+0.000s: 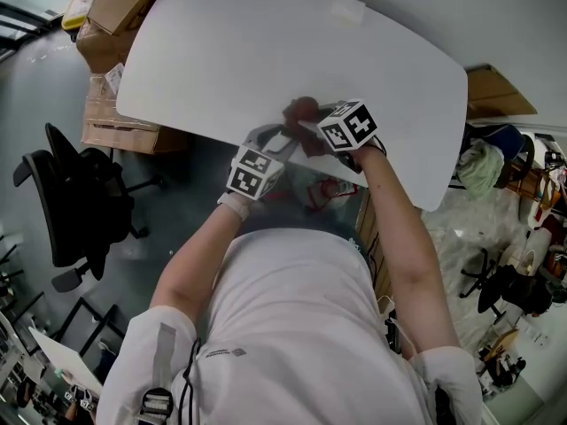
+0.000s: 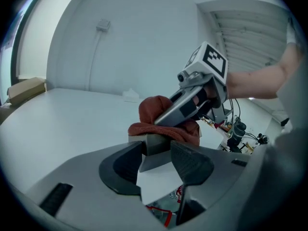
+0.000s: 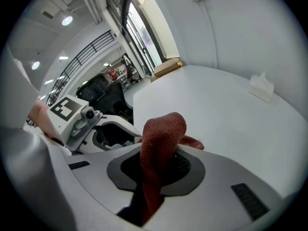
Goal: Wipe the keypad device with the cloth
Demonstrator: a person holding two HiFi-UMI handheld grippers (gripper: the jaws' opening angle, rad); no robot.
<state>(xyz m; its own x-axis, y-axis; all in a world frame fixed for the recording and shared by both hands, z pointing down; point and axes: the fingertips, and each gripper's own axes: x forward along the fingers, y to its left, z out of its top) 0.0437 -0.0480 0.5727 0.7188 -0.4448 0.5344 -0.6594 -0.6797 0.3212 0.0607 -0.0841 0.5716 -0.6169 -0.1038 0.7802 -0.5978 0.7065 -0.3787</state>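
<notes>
A broad white table (image 1: 221, 60) with rounded corners fills the middle of the head view, its top bare apart from a small white crumpled tissue (image 1: 347, 9) out at 12 o'clock. Around it is grey floor, a black office chair (image 1: 71, 202) at 9 o'clock, stacked cardboard boxes (image 1: 124, 11) at 11 o'clock and a jumble of chairs and bags at 3 o'clock. From the left gripper view, a white wall with a small socket box (image 2: 102, 24) stands behind the table.

The keypad device (image 2: 153, 142) sits over the table's near edge, at 6 o'clock from its centre. The left gripper (image 2: 158, 159) is clenched on the device's near end. What shows is a grey slab end-on. Its length seems to run from the jaws toward 1 o'clock in the head view. Which way its keys face I cannot tell, for the red cloth (image 3: 161, 129) is heaped over it. The right gripper (image 3: 161, 159) grasps that cloth, a fold standing up between its jaws
</notes>
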